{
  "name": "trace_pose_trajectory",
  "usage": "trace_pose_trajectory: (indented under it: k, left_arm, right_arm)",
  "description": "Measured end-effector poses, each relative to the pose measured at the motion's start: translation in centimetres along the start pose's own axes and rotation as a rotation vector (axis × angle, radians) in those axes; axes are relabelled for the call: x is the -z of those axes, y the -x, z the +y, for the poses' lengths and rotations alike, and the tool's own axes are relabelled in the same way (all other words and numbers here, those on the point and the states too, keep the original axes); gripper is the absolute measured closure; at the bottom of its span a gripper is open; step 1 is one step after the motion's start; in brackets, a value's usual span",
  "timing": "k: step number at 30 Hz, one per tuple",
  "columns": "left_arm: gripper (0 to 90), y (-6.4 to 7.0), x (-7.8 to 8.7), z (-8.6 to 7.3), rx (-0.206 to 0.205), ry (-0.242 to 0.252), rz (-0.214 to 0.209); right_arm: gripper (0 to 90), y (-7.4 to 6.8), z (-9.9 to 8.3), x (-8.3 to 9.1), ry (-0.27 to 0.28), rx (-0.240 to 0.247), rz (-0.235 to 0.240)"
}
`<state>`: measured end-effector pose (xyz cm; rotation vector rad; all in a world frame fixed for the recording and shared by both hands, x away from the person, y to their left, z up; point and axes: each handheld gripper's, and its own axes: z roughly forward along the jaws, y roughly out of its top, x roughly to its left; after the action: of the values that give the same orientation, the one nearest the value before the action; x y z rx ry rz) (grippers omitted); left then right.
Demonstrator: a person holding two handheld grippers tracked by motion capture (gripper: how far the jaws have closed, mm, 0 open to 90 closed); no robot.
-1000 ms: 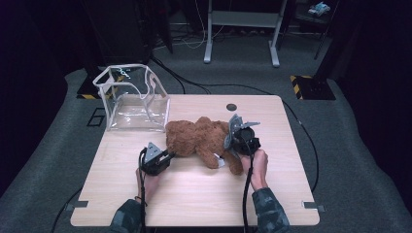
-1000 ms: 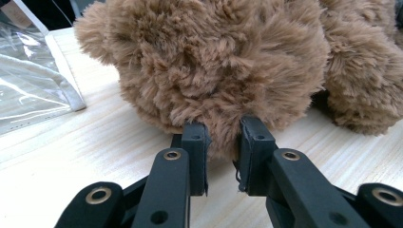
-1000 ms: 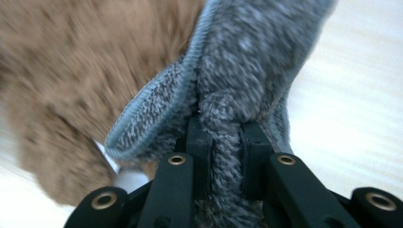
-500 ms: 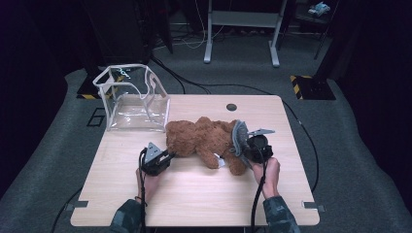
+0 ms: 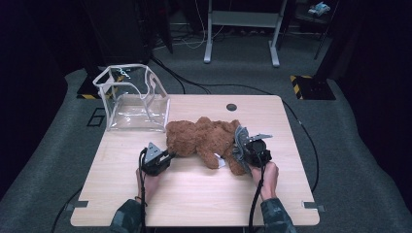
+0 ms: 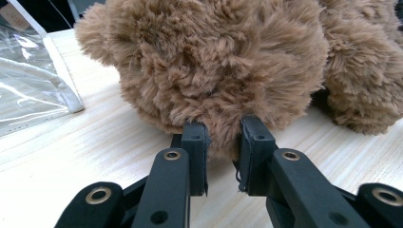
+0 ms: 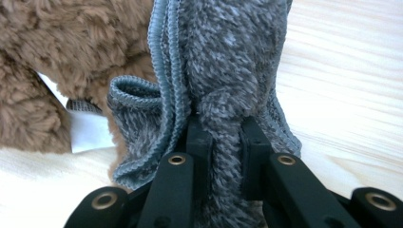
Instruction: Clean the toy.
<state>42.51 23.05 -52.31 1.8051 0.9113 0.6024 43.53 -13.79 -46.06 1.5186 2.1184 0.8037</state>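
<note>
A brown teddy bear [image 5: 204, 138] lies in the middle of the wooden table [image 5: 194, 204]. My left gripper [image 5: 164, 156] sits at the bear's left end; in the left gripper view its jaws [image 6: 223, 142] are shut on a tuft of the bear's fur [image 6: 214, 71]. At the bear's right end, my right gripper [image 5: 245, 149] holds a grey fleece cloth [image 5: 239, 141]. The right gripper view shows that gripper [image 7: 221, 137] shut on a bunched fold of the cloth [image 7: 223, 61], which rises upward beside the bear's leg [image 7: 62, 52] and its white label [image 7: 88, 130].
A clear plastic bag [image 5: 133, 102] with white trim stands open at the table's back left, close to the bear's left end. A round cable hole [image 5: 231, 107] lies near the back edge. Cables and a metal stand are on the floor behind.
My right gripper has shifted right and toward the near edge, carrying the grey cloth with it. The left gripper and the bear have stayed put.
</note>
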Motion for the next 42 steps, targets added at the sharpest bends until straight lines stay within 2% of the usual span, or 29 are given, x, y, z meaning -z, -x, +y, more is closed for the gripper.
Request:
trace_pose_trajectory:
  k: [2,3,4,5,6,7,9,12,13,16,19,22,23,25,27,28,29,30,31,33,34,35,37,39,40,42]
  left_arm:
    - [75.6,0.0,0.0,0.0,0.000,-0.001,0.000]
    - [75.6,0.0,0.0,0.0,-0.005,0.002,0.002]
    - [75.6,0.0,0.0,0.0,-0.005,0.002,0.002]
    - [75.6,0.0,0.0,0.0,-0.005,0.002,0.002]
    - [75.6,0.0,0.0,0.0,-0.005,0.001,0.002]
    - [75.6,0.0,0.0,0.0,-0.006,0.001,0.002]
    - [75.6,0.0,0.0,0.0,0.001,-0.002,0.002]
    - [75.7,0.0,0.0,0.0,0.002,-0.001,0.005]
    - [75.7,0.0,0.0,0.0,0.006,-0.003,0.005]
    - [75.7,0.0,0.0,0.0,0.004,-0.002,0.003]
    - [75.6,0.0,0.0,0.0,0.002,-0.002,0.001]
    - [75.6,0.0,0.0,0.0,-0.001,-0.002,-0.004]
    - [75.6,0.1,0.0,0.0,-0.001,-0.004,-0.005]
    - [75.6,0.1,0.0,0.0,-0.004,-0.002,-0.004]
    - [75.6,0.1,0.0,0.0,-0.010,-0.003,-0.006]
    - [75.6,0.1,0.0,0.0,-0.010,-0.003,-0.006]
    - [75.6,0.2,0.0,0.0,-0.015,-0.010,-0.005]
    - [75.6,0.2,0.0,0.0,-0.013,-0.010,-0.007]
    - [75.6,0.2,0.0,0.0,-0.013,-0.010,-0.007]
    - [75.6,0.2,0.0,0.0,-0.017,-0.010,-0.006]
    - [75.6,0.2,0.0,0.0,-0.017,-0.010,-0.006]
    - [75.6,0.2,0.0,0.0,-0.016,-0.009,-0.005]
    - [75.6,0.2,0.0,0.0,-0.015,-0.009,-0.005]
    - [75.6,0.2,0.0,0.0,-0.014,-0.009,-0.004]
    - [75.6,0.2,0.0,0.0,-0.014,-0.007,-0.005]
    - [75.6,0.1,0.0,0.0,-0.015,-0.007,-0.003]
  right_arm:
    - [78.3,-0.4,0.2,0.5,0.017,0.016,0.007]
    - [78.2,-2.0,0.7,1.5,0.053,0.049,0.024]
    - [78.2,-2.0,0.7,1.5,0.053,0.049,0.024]
    - [78.1,-4.0,1.4,1.9,0.073,0.084,0.068]
    - [78.1,-4.0,1.4,1.9,0.073,0.084,0.068]
    - [77.9,-5.8,1.7,1.2,0.063,0.133,0.086]
    - [78.0,-6.6,1.3,-0.1,0.026,0.151,0.089]
    - [78.3,-6.4,0.5,-1.1,0.000,0.143,0.092]
    - [78.4,-5.6,-0.4,-1.5,-0.015,0.126,0.097]
    - [78.4,-4.8,-1.4,-1.3,-0.038,0.128,0.091]
    - [78.3,-4.8,-1.6,-0.8,-0.044,0.134,0.087]
    - [78.2,-6.1,0.0,0.9,0.051,0.170,0.110]
    - [78.2,-6.7,0.6,1.1,0.058,0.175,0.113]
    - [78.2,-7.8,1.7,0.3,0.066,0.206,0.115]
    - [78.2,-8.6,2.1,-1.3,0.039,0.236,0.106]
    - [78.2,-8.6,2.1,-1.3,0.039,0.236,0.106]
    - [78.4,-8.9,1.7,-2.6,0.026,0.226,0.116]
    - [78.4,-8.8,1.5,-3.0,0.017,0.208,0.131]
    - [78.4,-8.8,1.5,-3.0,0.017,0.208,0.131]
    - [78.5,-8.5,0.8,-3.5,0.005,0.185,0.165]
    - [78.5,-8.5,0.8,-3.5,0.005,0.185,0.165]
    - [78.5,-8.5,0.2,-3.9,-0.025,0.186,0.157]
    - [78.5,-8.6,-0.3,-4.2,-0.044,0.184,0.159]
    - [78.5,-8.6,-0.4,-4.3,-0.046,0.188,0.158]
    - [78.4,-8.8,-0.3,-4.2,-0.059,0.214,0.160]
    - [78.5,-8.8,-0.4,-4.2,-0.067,0.215,0.169]
